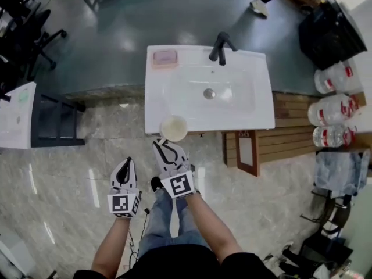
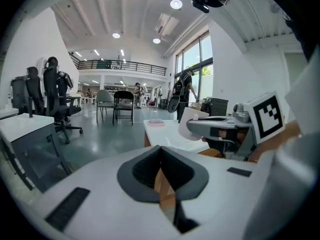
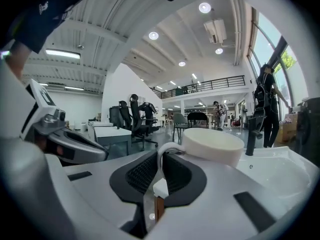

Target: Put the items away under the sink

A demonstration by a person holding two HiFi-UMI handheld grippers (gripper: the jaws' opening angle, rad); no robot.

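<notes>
right gripper [image 1: 167,151] clamped on handle [image 3: 161,156] of white mug [image 1: 174,128] | mug just ahead of it, at sink [image 1: 232,124] front rim | left gripper [image 1: 124,170] pressed together, empty, beside right gripper

I count two grippers: the left gripper [image 1: 125,166] and the right gripper [image 1: 164,150]. I see one white cup [image 1: 174,128], one sink [image 1: 264,97], one black faucet [image 1: 221,46], one flat pink item [image 1: 164,57], three big water bottles [image 1: 332,109], one wooden frame [image 1: 247,151] and one white table [image 1: 17,115].
</notes>
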